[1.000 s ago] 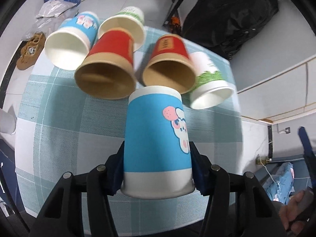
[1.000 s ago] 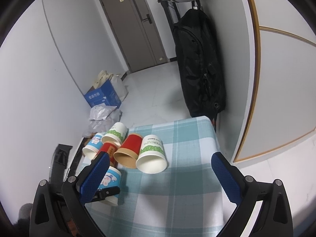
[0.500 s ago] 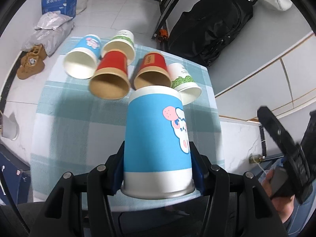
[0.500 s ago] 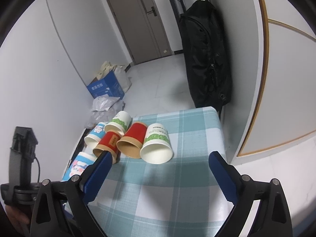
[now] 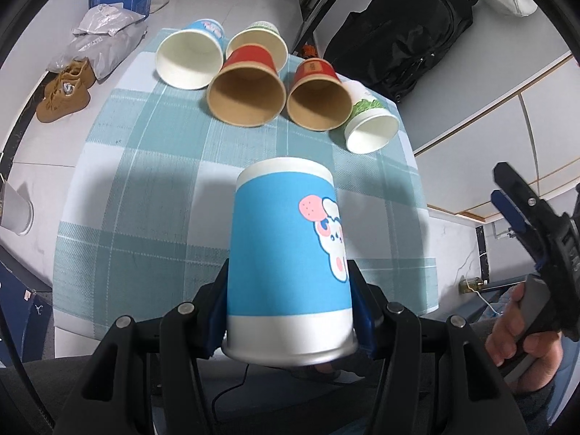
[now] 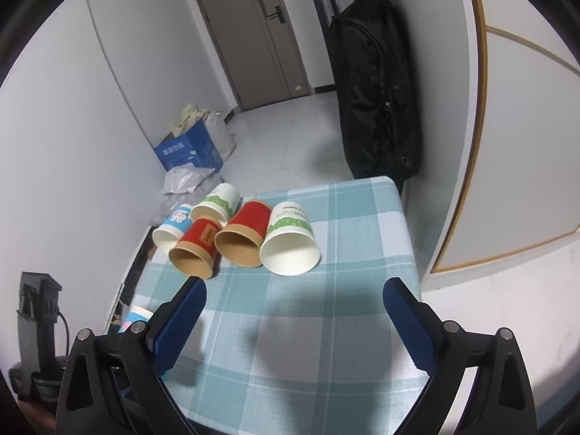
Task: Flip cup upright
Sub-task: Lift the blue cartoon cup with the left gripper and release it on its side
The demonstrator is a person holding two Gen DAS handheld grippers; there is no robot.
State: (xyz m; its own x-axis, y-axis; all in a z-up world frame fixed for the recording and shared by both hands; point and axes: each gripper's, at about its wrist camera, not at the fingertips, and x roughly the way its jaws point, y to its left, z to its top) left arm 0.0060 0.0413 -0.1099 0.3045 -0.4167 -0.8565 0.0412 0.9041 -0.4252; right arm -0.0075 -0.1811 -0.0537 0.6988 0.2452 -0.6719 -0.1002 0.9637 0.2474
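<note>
My left gripper [image 5: 290, 311] is shut on a blue paper cup with a cartoon bunny [image 5: 290, 253], held above the near part of the checked table [image 5: 145, 181]; its white end faces the camera. Part of this cup shows in the right wrist view [image 6: 136, 317]. Several cups lie on their sides at the far end: a blue one [image 5: 190, 58], two red ones [image 5: 246, 90] [image 5: 319, 98] and two white-green ones [image 5: 369, 123] [image 5: 262, 36]. My right gripper [image 6: 293, 326] is open and empty above the table's near half.
A black backpack [image 6: 377, 94] leans on the wall beyond the table. A blue box [image 6: 188, 152], bags and brown shoes [image 5: 63, 94] lie on the floor to the left. The right gripper also shows at the right of the left wrist view [image 5: 525, 217].
The left gripper has lifted the blue bunny cup up and back from the row of cups. The right gripper has moved nearer the table and higher.
</note>
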